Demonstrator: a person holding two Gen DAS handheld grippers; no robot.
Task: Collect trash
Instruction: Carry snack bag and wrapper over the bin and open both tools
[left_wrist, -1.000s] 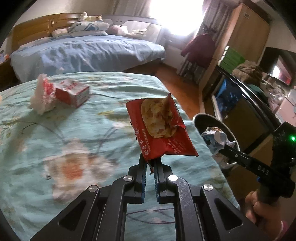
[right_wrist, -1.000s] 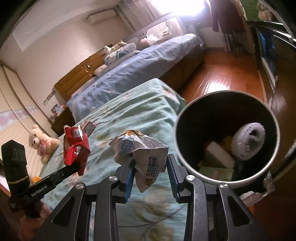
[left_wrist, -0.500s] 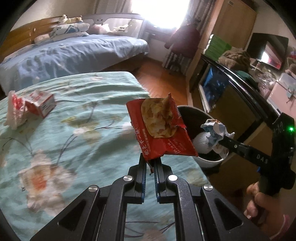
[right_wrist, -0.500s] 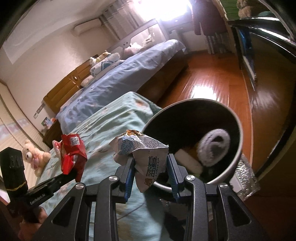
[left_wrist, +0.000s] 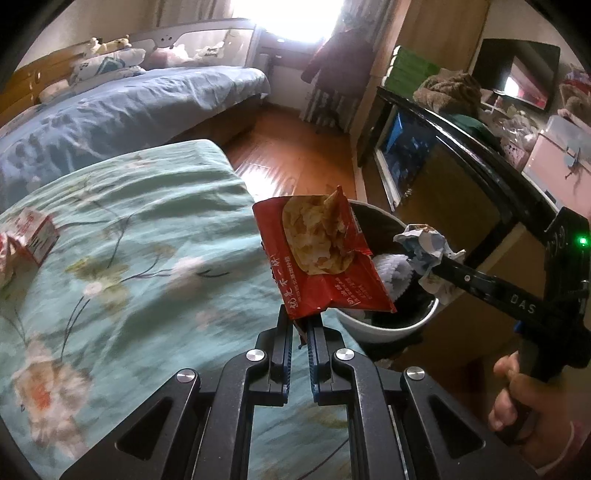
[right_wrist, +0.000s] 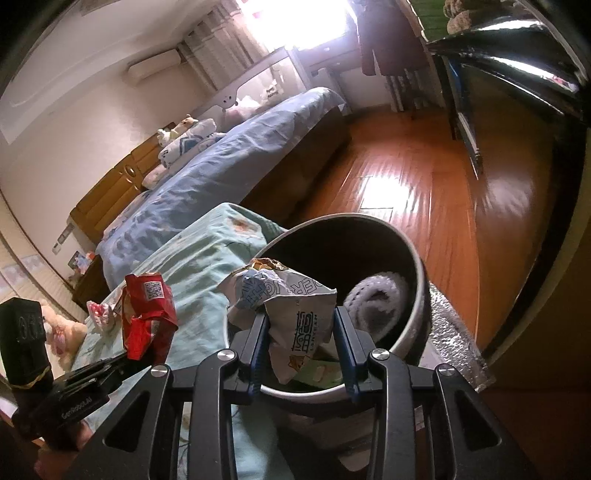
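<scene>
Both grippers have swung from over the bed (left_wrist: 122, 236) to the bin (right_wrist: 415, 258). Left gripper (left_wrist: 297, 325) pinches red wrapper (left_wrist: 317, 258); right gripper (right_wrist: 301, 321) clamps crumpled white wrapper (right_wrist: 291, 306).

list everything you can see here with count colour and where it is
red snack wrapper: 1, red, clamped in the left gripper beside the bin
crumpled wrapper: 1, white and blue, clamped in the right gripper above the bin
trash bin: 1, pale rim with dark inside, on the floor by the bed corner, already holding trash
small carton: 1, red and white, on the floral bed
floral bed: 1, teal
second bed: 1, blue, behind
left gripper: 1, black, shut
right gripper: 1, black, shut
hand: 1, on the right gripper's handle
</scene>
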